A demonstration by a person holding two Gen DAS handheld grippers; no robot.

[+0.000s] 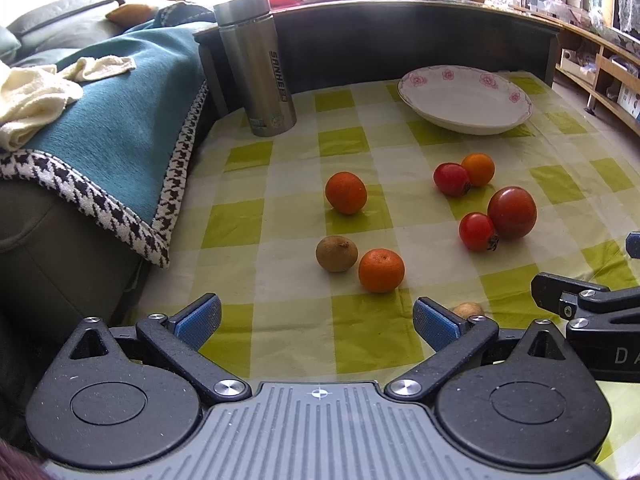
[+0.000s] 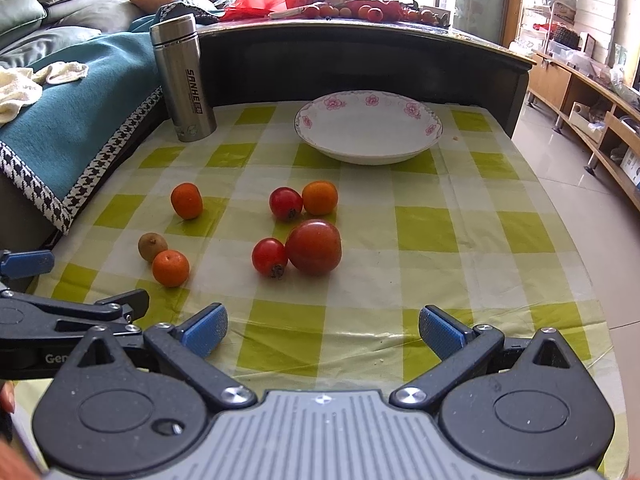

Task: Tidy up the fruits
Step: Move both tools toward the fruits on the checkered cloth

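Fruits lie loose on the green-checked tablecloth [image 2: 424, 232]. We should take the nearest round orange mandarin [image 2: 170, 268] first, closing softly. Our left gripper [image 1: 316, 326] and right gripper [image 2: 323, 332] hover low, jaws apart and empty. Beyond waits the empty white flowered plate [image 2: 430, 130].

Bright window glare, fisheye-curved edges.

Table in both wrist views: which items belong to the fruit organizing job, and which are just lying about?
Part of the job:
three oranges
two small tomatoes
large tomato
kiwi
flowered plate, holding nothing

Just lying about:
steel flask
teal blanket
cream cloth
small tan object by the left gripper, too hidden to identify
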